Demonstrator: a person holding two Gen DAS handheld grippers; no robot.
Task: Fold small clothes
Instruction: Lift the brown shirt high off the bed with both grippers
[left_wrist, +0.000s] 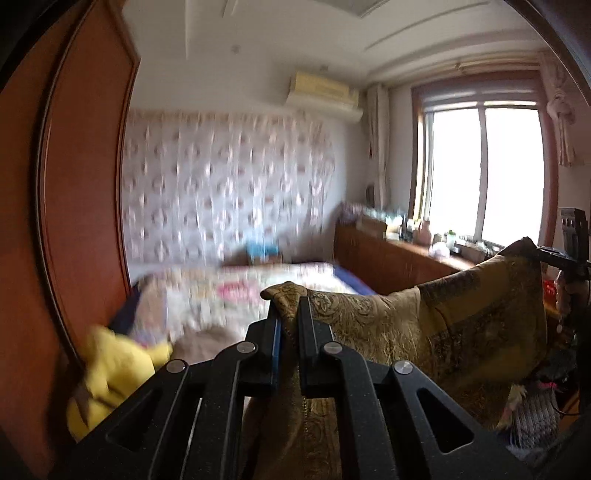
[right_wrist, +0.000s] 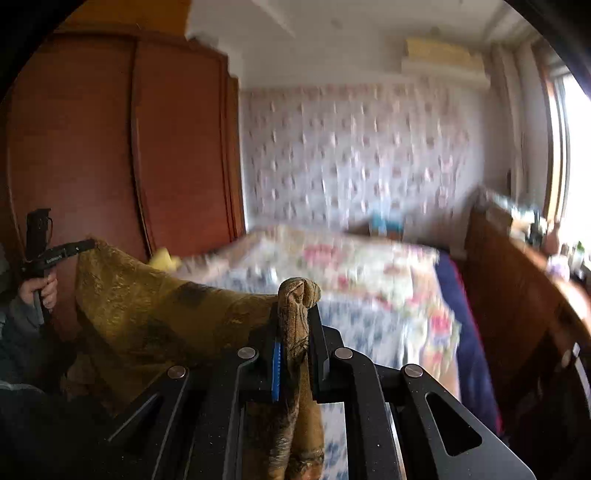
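Observation:
A gold-brown patterned garment (left_wrist: 424, 325) hangs stretched in the air between my two grippers, above the bed. My left gripper (left_wrist: 290, 314) is shut on one top corner of it; the cloth bunches between the fingers and drapes down. My right gripper (right_wrist: 295, 317) is shut on the other top corner (right_wrist: 295, 295). In the left wrist view the right gripper (left_wrist: 543, 251) shows at the far right, holding the cloth's edge. In the right wrist view the left gripper (right_wrist: 86, 245) shows at the far left, with a hand on its handle. The garment (right_wrist: 147, 306) sags between them.
A bed (right_wrist: 351, 273) with a floral cover lies below and ahead. A tall reddish wooden wardrobe (right_wrist: 129, 147) stands at the left. A yellow plush toy (left_wrist: 114, 373) lies by the wardrobe. A wooden cabinet (left_wrist: 388, 258) with bottles runs under the window (left_wrist: 484, 170).

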